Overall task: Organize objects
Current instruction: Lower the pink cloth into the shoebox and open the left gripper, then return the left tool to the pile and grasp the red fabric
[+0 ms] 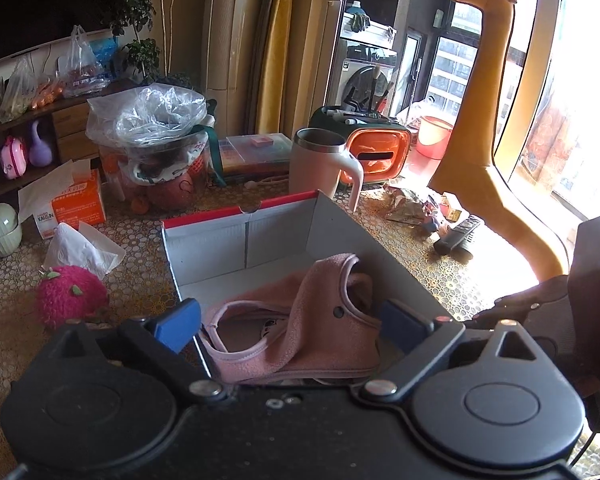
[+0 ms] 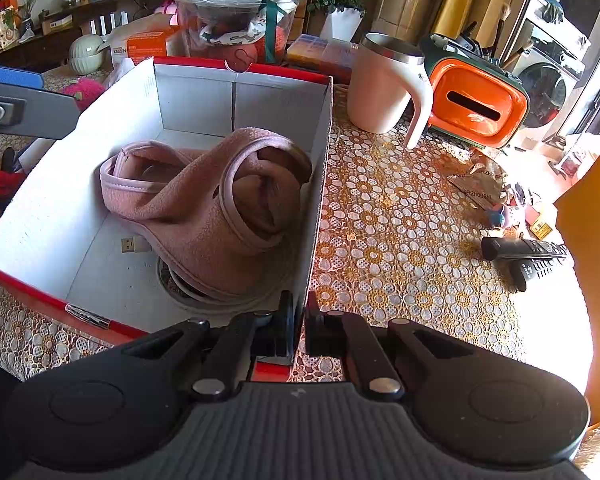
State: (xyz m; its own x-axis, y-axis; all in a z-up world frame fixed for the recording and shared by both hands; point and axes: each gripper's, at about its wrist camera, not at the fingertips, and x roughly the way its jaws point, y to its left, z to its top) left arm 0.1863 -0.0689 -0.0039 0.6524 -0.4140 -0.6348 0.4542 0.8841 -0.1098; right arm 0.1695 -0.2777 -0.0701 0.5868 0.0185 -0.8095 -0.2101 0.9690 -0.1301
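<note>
Desk (image 2: 400, 216) is a mess, but the box (image 2: 100, 120) holds the pink fleece vest (image 2: 204, 208), lying lengthwise toward its right wall. Left gripper (image 1: 296, 326) sits right above it, fingers spread, holding nothing. Right gripper (image 2: 300, 320) is pinching the box's near-right corner.

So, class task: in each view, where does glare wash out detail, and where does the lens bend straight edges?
Left wrist view: the window blows out white, bleaching the tablecloth below it. Right wrist view: glare burns the lower right edge, and the box rim bows with fisheye distortion.
</note>
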